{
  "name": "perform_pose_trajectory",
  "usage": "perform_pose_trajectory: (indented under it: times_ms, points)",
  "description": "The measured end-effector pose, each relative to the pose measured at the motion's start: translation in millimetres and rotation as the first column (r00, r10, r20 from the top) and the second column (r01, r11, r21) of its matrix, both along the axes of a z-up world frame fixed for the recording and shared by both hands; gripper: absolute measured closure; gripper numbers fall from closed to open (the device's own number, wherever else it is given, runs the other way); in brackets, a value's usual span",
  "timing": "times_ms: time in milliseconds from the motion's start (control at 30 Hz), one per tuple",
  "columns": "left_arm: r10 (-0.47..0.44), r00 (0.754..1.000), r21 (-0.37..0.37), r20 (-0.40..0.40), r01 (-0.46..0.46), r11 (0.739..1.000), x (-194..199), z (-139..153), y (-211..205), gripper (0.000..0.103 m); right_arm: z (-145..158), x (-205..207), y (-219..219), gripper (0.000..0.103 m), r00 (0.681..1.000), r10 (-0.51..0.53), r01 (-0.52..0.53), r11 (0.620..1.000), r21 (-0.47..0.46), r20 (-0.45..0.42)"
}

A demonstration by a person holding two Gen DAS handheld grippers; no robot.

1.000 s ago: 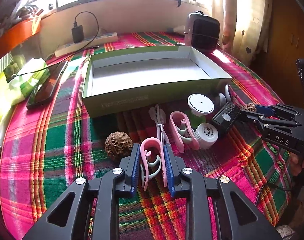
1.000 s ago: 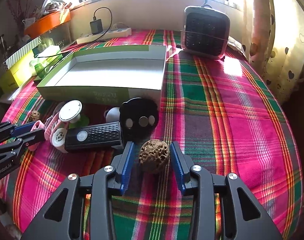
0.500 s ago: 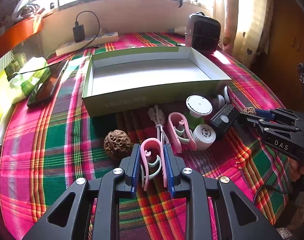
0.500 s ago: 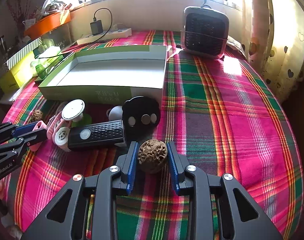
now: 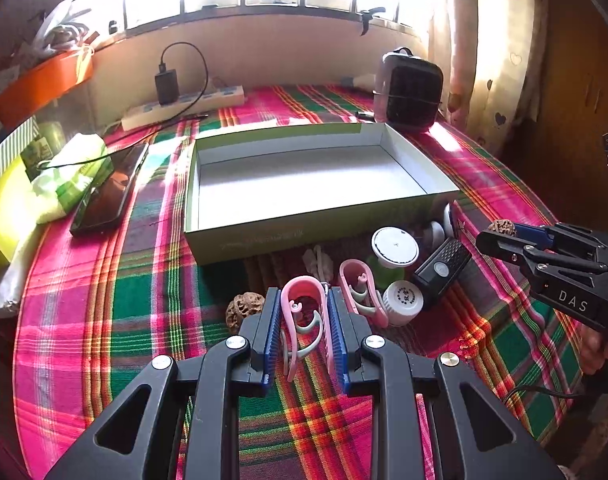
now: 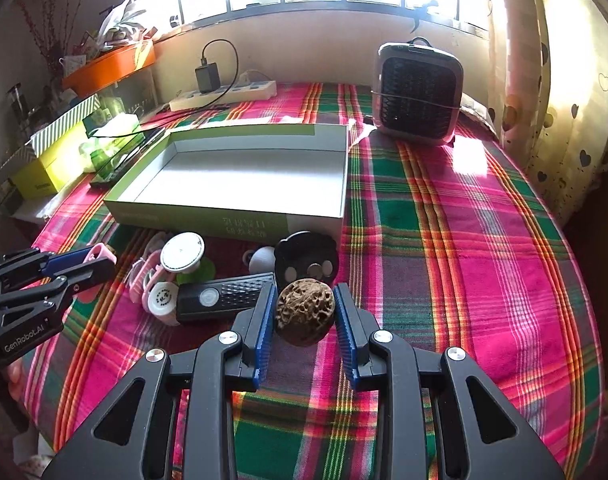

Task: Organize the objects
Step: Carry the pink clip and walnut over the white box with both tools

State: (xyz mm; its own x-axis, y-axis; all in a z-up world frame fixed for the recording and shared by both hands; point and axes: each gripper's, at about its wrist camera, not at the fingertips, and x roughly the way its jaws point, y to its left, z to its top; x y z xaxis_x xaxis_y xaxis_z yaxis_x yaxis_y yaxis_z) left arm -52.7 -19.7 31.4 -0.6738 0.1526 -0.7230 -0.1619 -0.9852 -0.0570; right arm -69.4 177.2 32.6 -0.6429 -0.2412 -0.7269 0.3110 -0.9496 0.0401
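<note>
Plaid cloth (image 5: 104, 292): pink, green and red checks cover the table under everything I see.
Left wrist view, my left gripper (image 5: 302, 308): closed on a pink clip (image 5: 304, 300), both blue pads pressed to its sides.
Clip's place: near edge of the clutter, in front of the green box (image 5: 264, 236); I can't tell whether it rests on the cloth or hangs just above it.
Loose walnut (image 5: 244, 308): on the cloth just left of my left gripper.
Second pink clip (image 5: 357, 284): just right of the held one, beside a small white-capped jar (image 5: 403, 300).
White round lid (image 5: 395, 246): behind the jar, near the box's front wall.
Black remote (image 5: 439, 272): right of the jar, lying at a slant.
Green box: open, white inside, at the table's middle.
Phone (image 5: 108, 192): left of the box.
Right gripper (image 5: 503, 236) from here: at the far right, a walnut (image 5: 501, 227) showing at its tips.
Right wrist view, my right gripper (image 6: 304, 312): clamped on the walnut (image 6: 305, 312), pads touching both sides.
Walnut's place: just in front of the black remote (image 6: 224, 300) and a black round piece (image 6: 305, 258).
Green box (image 6: 208, 224): beyond these, to the left.
Small heater (image 6: 419, 96): far right, by the curtain.
Left gripper (image 6: 80, 264): at the left edge, pink clip (image 6: 100, 254) between its tips.
</note>
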Motion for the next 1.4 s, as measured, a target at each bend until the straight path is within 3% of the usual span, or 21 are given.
perform_pose_trajectory:
  times_ms: [500, 900, 1000, 1400]
  points:
    - [0.025, 0.998, -0.001, -0.057, -0.025, 1.0, -37.4, 20.2, -8.9, 0.082, 19.1, -39.1, -36.3, 0.073, 0.998, 0.063, -0.063, 0.998, -0.017, -0.016]
    - [0.002, 1.0, 0.032, -0.011, -0.002, 0.999, -95.3, 15.6, -13.4, 0.082, 20.5, -94.0, -57.6, 0.073, 0.999, 0.049, -0.049, 0.999, 0.023, -0.002]
    - [0.004, 1.0, 0.003, -0.021, -0.004, 1.0, -107.1, 15.7, -11.9, 0.082, 16.5, -112.0, -61.5, 0.073, 0.998, 0.047, -0.048, 0.999, 0.02, 0.028]
    - [0.019, 1.0, 0.021, 0.025, -0.02, 1.0, -145.4, 3.5, -21.0, 0.082, 0.6, -154.0, -79.2, 0.073, 0.996, 0.039, -0.044, 0.997, 0.063, 0.086]
